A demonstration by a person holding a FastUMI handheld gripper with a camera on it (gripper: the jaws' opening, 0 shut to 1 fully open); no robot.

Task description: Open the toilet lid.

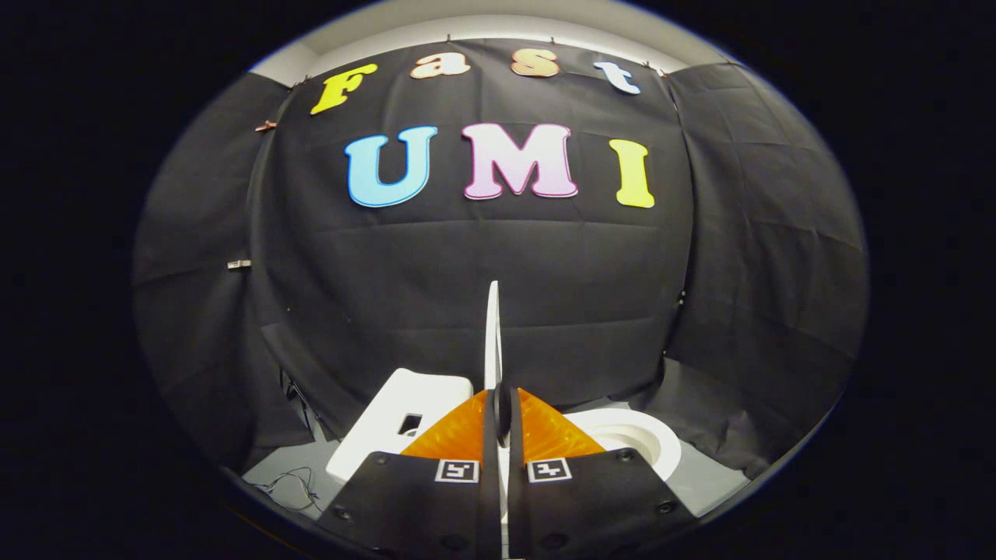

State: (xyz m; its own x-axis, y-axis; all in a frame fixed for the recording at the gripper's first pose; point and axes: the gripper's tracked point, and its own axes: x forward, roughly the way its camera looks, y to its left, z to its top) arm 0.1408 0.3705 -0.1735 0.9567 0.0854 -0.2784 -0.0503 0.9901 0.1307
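Upright, toilet lid (492,334) edge pinched by tongs (502,412)

The toilet lid (492,334) stood on edge, upright, running straight ahead from the gripper (502,412). Both fingers pressed on its near lower edge, one on each side, with the lid between them. To the left of the lid, just beyond the left finger, sat the tank (405,416). To the right of the lid, beyond the right finger, lay the toilet seat (634,435) with its opening uncovered. A thin cable (292,486) lay on the floor (272,470) left of the tank. The cloth wall (498,264) hung behind everything and wrapped round both sides.
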